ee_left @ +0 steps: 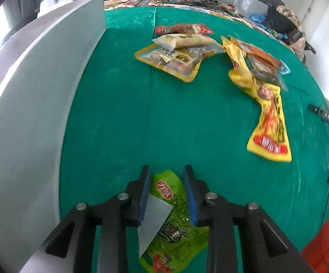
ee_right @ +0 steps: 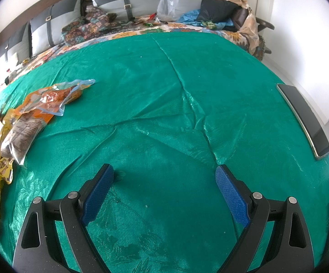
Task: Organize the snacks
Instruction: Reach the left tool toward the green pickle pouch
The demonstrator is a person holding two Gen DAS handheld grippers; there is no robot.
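left gripper (ee_left: pixel 168 190) is clamping a green snack packet (ee_left: pixel 176 223), lifted over the green cloth (ee_left: pixel 187 125) just beside the grey box wall (ee_left: pixel 39 113); the thin slack film is at risk of slipping or catching the wall edge. right gripper (ee_right: pixel 164 193) is hanging apart, holding nothing. yellow packet (ee_left: pixel 269 122) and the remaining pile (ee_left: pixel 180 54) are lying unsorted, overlapping, liable to drag together.
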